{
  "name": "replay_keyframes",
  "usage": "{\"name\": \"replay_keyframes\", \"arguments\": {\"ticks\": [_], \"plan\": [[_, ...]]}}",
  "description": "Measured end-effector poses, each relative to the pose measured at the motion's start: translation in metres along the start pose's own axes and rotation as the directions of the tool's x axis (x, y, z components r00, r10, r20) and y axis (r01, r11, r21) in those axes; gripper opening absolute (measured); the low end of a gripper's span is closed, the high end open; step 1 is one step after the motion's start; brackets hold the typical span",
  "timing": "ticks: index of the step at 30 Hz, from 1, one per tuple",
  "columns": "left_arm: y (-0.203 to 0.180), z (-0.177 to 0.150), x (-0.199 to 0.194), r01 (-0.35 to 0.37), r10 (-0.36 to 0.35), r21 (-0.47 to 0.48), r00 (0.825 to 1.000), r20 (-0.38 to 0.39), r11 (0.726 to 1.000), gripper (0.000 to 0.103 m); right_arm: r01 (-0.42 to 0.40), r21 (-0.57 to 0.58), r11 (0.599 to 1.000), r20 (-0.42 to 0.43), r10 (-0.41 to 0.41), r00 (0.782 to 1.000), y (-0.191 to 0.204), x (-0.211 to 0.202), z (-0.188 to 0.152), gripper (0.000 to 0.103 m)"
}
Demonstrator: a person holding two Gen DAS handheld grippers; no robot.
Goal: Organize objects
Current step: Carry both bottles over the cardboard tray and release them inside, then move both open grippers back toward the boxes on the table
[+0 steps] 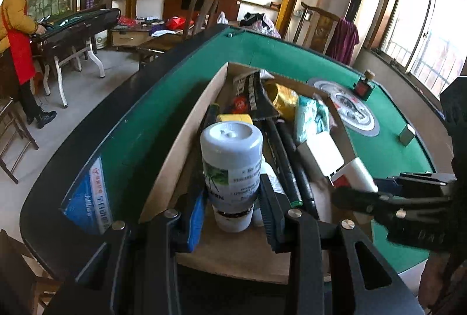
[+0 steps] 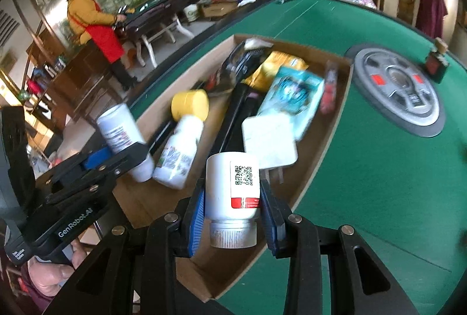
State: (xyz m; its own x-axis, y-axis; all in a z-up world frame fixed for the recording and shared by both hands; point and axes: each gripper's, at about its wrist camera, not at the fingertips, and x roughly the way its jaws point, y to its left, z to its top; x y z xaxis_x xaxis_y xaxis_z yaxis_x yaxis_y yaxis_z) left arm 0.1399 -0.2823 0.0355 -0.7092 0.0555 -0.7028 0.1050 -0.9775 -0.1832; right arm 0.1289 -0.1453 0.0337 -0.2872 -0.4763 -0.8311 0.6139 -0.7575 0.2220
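We see left gripper point(image 1: 232, 199) clamped on grey-capped bottle point(image 1: 232, 166), held over cardboard box point(image 1: 186, 122); right gripper point(image 2: 232, 217) clamped on white bottle with QR label point(image 2: 233, 192), cap toward camera, over same box

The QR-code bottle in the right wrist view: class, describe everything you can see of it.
The QR-code bottle is white, plastic-looking, with a ribbed white cap. Its label carries a black QR code above a red band of small print. The right tongs grip it by its sides between blue pads, cap end toward the camera, base pointing away. It hangs over the near end of the cardboard box on the green table.
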Motion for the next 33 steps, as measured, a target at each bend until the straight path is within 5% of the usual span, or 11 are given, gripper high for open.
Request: {"name": "replay_keyframes", "arguments": {"ticks": [9,12,18,29,33], "plan": [[0.005,0.002,0.013,-0.009,0.009,0.005,1.0,-0.013,1.0,0.035,0.034,-0.034,0.999,-0.03,-0.035,0.999,0.007,0.021,-0.002,0.038],[0.005,0.003,0.012,0.003,-0.003,0.001,1.0,-0.002,1.0,0.058,0.044,-0.042,0.998,-0.034,-0.045,0.998,0.007,0.026,-0.001,0.038],[0.002,0.009,-0.007,0.028,-0.028,0.004,0.997,0.072,1.0,0.083,0.063,-0.057,0.996,-0.023,-0.064,0.998,0.007,0.026,0.001,0.041],[-0.013,0.015,-0.034,0.086,-0.088,0.017,0.984,0.154,0.996,0.09,0.048,0.001,0.999,0.136,-0.048,0.99,-0.012,-0.015,-0.003,0.077],[-0.027,0.017,-0.045,0.072,-0.079,0.041,0.977,0.196,0.997,0.093,0.056,0.041,0.998,0.174,-0.062,0.983,-0.025,-0.029,-0.008,0.082]]}}
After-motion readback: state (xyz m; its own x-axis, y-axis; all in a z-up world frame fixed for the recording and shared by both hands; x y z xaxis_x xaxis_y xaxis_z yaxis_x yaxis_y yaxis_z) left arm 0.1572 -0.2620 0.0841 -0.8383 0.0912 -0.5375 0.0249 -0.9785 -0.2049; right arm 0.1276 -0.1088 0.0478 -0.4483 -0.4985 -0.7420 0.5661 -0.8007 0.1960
